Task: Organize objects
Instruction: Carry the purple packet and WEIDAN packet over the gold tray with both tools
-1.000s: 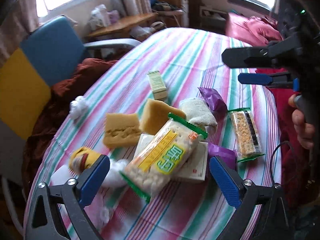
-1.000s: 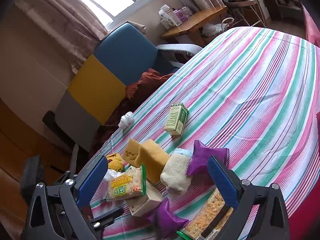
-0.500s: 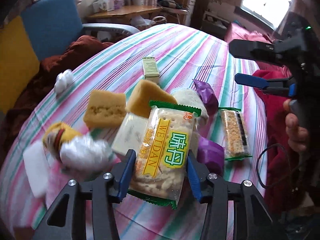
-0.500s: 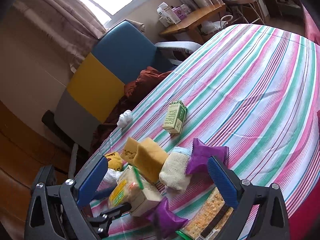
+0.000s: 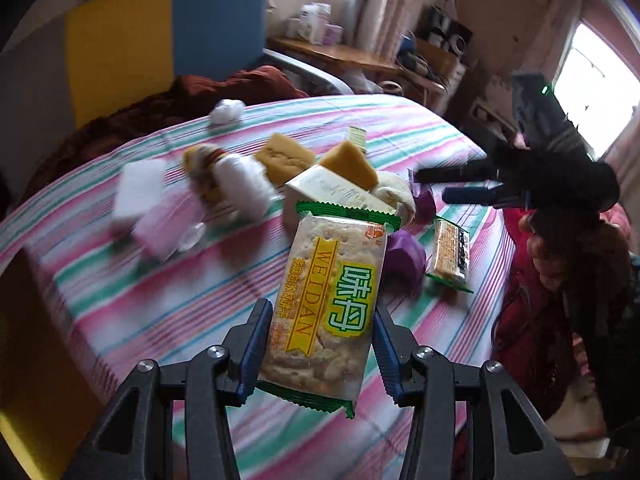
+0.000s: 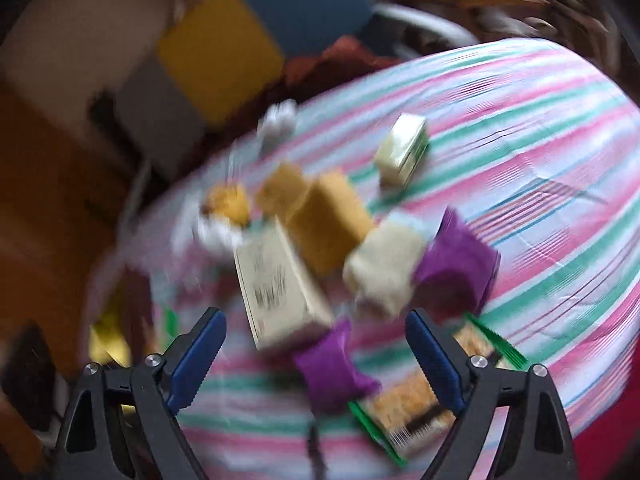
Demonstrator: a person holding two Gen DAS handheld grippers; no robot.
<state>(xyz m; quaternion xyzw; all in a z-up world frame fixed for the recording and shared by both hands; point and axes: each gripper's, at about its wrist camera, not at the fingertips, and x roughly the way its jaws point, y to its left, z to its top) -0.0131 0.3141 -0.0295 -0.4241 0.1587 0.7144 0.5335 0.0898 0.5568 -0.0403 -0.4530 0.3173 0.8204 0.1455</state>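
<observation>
Nearest to you, your left gripper (image 5: pixel 320 344) has its jaws clenched on the lower part of the cracker packet (image 5: pixel 328 300), one pad on each long edge, so the packet stands up free of the bench (image 5: pixel 192 280) and can probably be carried away from the heap. At two o'clock from it lie a purple pouch (image 5: pixel 404 256) and a cereal bar (image 5: pixel 450 250), and at twelve o'clock the white box (image 5: pixel 320 188) with the yellow sponges (image 5: pixel 348 160) behind it.

Your right gripper (image 6: pixel 316 354) has its jaws closing, wide apart, and nothing is pressed yet; a purple pouch and the corner of the white box lie between them. I think this pouch is your next pick. At one o'clock, far, the small green box (image 6: pixel 402 152) stands alone.
</observation>
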